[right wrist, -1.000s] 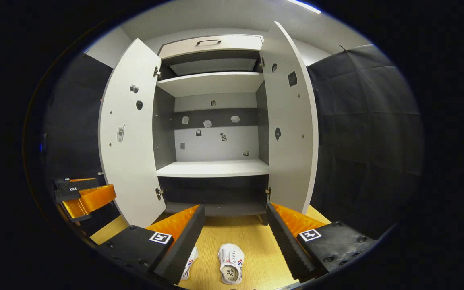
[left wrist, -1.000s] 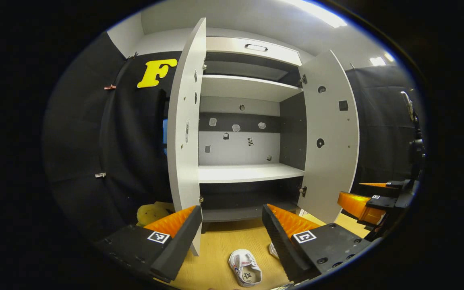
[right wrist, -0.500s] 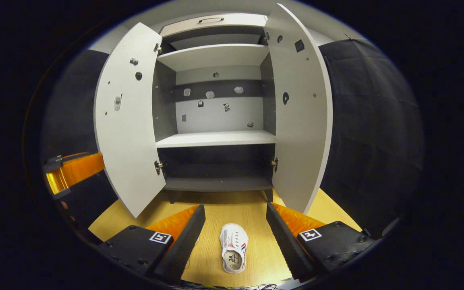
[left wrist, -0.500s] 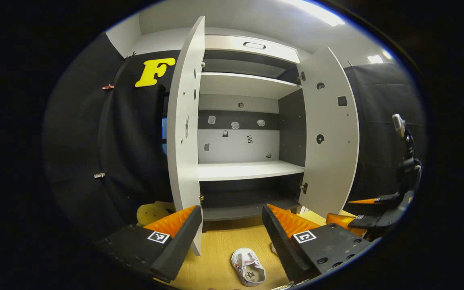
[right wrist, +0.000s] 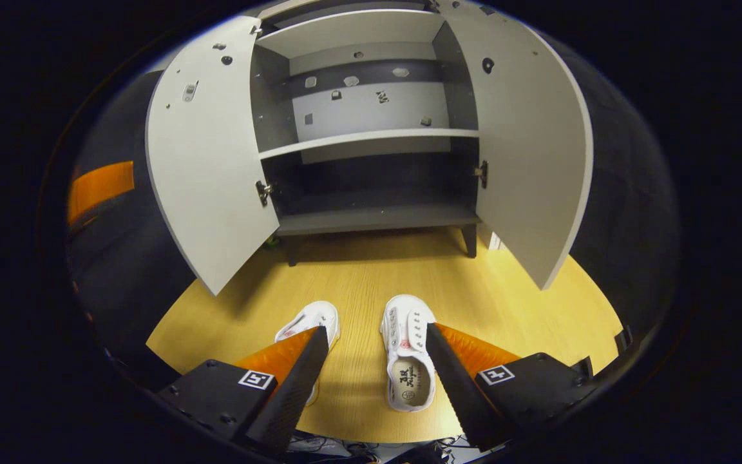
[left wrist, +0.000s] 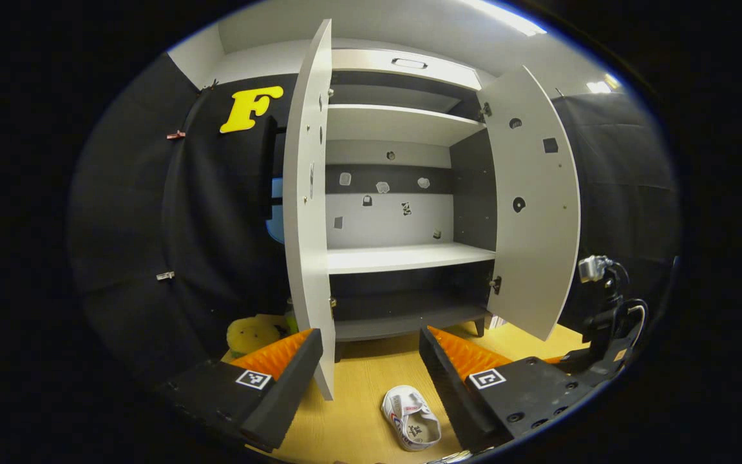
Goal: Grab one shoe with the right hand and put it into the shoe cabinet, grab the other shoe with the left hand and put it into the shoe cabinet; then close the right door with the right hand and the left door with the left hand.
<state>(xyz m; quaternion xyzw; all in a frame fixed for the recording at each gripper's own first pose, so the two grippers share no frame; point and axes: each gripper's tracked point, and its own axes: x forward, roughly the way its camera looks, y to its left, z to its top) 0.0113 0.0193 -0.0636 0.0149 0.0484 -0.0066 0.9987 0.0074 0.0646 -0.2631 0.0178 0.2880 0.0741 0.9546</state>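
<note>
Right gripper (right wrist: pixel 376 348): fingers spread wide, clamped on nothing, tilted down over the floor; in the left gripper view its body sits at about 3 to 4 o'clock (left wrist: pixel 603 335).
Left gripper (left wrist: pixel 371 351): fingers wide apart, holding nothing, facing the cabinet.
Right shoe (right wrist: pixel 408 361): white, sole down on the wooden floor (right wrist: pixel 377 277), toe toward the cabinet, opening toward the camera; it lies between the right gripper's fingers, close against the inner side of the 5 o'clock finger, though contact cannot be told. In the left gripper view a white shoe (left wrist: pixel 411 426) lies at 6 o'clock, just beside the right-hand finger; which of the pair it is cannot be told.
Left shoe (right wrist: pixel 310 322): white, at about 7 o'clock, partly hidden behind the tip of the 7 o'clock finger, beside the other shoe but apart from it.
Shoe cabinet (right wrist: pixel 371 138): at 12 o'clock, standing on short legs, shelves bare, dark bottom compartment with no shoe in it.
Left door (right wrist: pixel 207 154): swung open, at 10 o'clock.
Right door (right wrist: pixel 532 142): swung open, at 2 o'clock.
Yellow object (left wrist: pixel 252 334): on the floor at 7 o'clock in the left gripper view, behind the left door; too unclear to identify.
</note>
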